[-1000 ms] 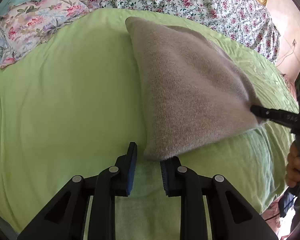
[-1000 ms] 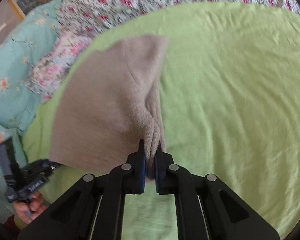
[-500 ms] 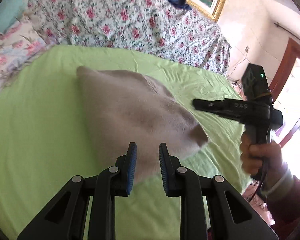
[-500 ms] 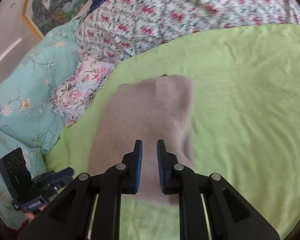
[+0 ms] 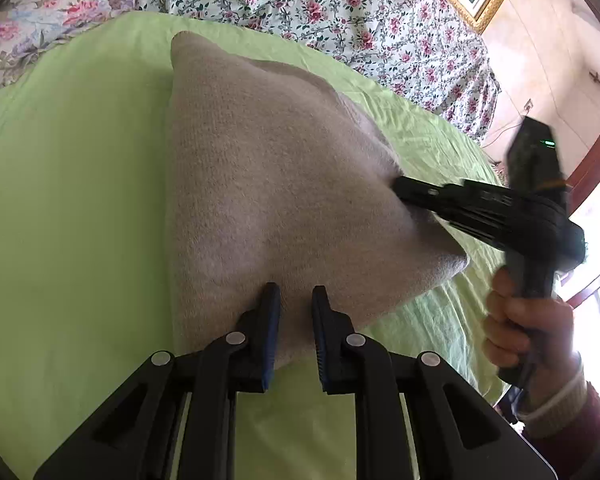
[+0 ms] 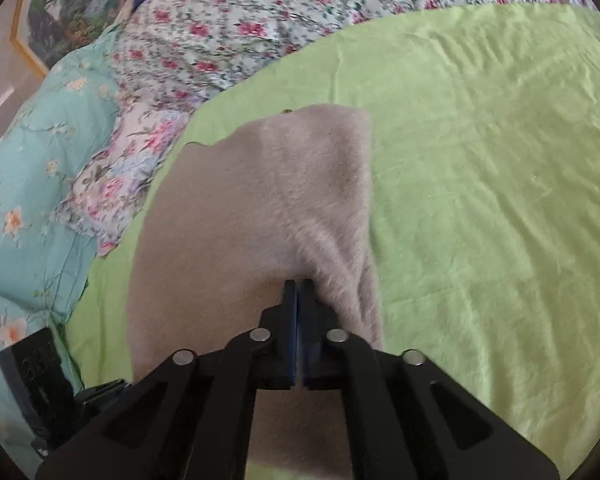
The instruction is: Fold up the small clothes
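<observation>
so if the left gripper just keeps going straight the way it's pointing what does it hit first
Most likely the beige knit garment: the open left gripper points straight at its near edge on the green sheet. Depth is unclear, so it may already touch the fabric.

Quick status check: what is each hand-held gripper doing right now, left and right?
Left hand-held gripper: open, over the near edge of the beige fuzzy knit garment, gripping nothing.
Right hand-held gripper: closed, pinching a fold of that garment.

The left gripper [image 5: 296, 300] hangs with jaws apart. The right gripper [image 6: 299, 292] is closed, its handle gripped by the right hand [image 5: 528, 332].
</observation>
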Available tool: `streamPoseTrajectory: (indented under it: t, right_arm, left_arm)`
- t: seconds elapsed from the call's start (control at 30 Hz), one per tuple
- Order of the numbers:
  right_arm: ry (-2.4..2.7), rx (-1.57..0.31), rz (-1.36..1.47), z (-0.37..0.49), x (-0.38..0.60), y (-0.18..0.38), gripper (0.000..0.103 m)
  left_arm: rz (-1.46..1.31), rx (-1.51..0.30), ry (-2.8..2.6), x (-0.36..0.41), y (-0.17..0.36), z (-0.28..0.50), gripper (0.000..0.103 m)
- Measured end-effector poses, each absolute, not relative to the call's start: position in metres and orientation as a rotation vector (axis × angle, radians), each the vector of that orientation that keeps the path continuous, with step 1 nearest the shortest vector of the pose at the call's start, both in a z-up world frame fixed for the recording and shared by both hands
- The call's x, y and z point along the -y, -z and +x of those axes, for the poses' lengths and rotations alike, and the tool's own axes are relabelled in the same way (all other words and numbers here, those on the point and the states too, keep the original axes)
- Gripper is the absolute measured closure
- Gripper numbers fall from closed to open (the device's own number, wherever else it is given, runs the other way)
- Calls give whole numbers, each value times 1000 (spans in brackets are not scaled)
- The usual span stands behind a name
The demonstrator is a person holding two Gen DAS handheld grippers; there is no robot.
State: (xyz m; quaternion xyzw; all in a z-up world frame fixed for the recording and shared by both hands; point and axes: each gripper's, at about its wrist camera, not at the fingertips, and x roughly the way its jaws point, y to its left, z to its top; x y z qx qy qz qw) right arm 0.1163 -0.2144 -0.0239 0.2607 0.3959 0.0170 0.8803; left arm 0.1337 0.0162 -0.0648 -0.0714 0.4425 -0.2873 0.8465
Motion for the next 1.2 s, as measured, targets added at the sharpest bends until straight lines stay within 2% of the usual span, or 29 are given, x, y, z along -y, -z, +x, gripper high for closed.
streamPoseTrajectory:
  t: [0.13, 0.23, 0.37, 0.8, 0.87, 1.0, 1.07, 1.2]
  right_arm:
    - [-41, -799, 413, 76, 189, 9, 99]
    - [92, -890, 291, 60, 185, 32, 97]
    - [75, -866, 382, 47, 199, 48, 97]
    - [102, -857, 365, 37, 194, 41, 97]
    - [105, -860, 358, 34, 193, 38, 97]
    - [106, -863, 364, 27, 192, 36, 96]
    - [108, -866, 367, 22, 191, 35, 96]
    - [94, -860, 383, 13, 190, 30, 96]
  left_arm:
    - [-106, -921, 574, -15, 62, 120, 87]
    - [-99, -913, 550, -15, 62, 115, 87]
    - [-100, -911, 527, -15, 65, 108, 87]
    - [-74, -899, 482, -25, 60, 94, 84]
    - [-68, -896, 482, -26, 57, 88, 76]
    - [-55, -886, 471, -29, 52, 77, 72]
    - [-38, -869, 456, -31, 47, 70, 66]
    - [-41, -850, 450, -39, 40, 61, 61]
